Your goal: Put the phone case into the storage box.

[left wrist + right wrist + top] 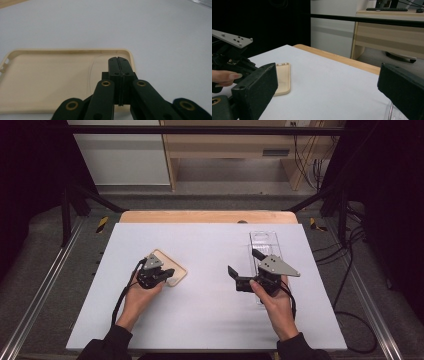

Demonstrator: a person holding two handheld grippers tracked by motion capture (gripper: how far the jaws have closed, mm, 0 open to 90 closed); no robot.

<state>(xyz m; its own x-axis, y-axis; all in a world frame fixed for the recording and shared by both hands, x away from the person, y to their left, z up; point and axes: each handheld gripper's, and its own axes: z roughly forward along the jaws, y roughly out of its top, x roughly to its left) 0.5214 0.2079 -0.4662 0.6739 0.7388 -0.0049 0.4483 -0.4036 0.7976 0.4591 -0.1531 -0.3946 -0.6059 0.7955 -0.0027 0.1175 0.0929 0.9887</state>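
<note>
- Left gripper (119,65), jaws pressed together and empty, hovers over the beige phone case (50,77) lying open-side up on the table's left.
- Light, thin, probably flexible: pinch a raised side rim.
- Right gripper (246,269) gapes wide, empty.

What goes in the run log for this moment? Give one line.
left tool: shut, over phone case | right tool: open, empty | clear tray: beside right tool
</note>
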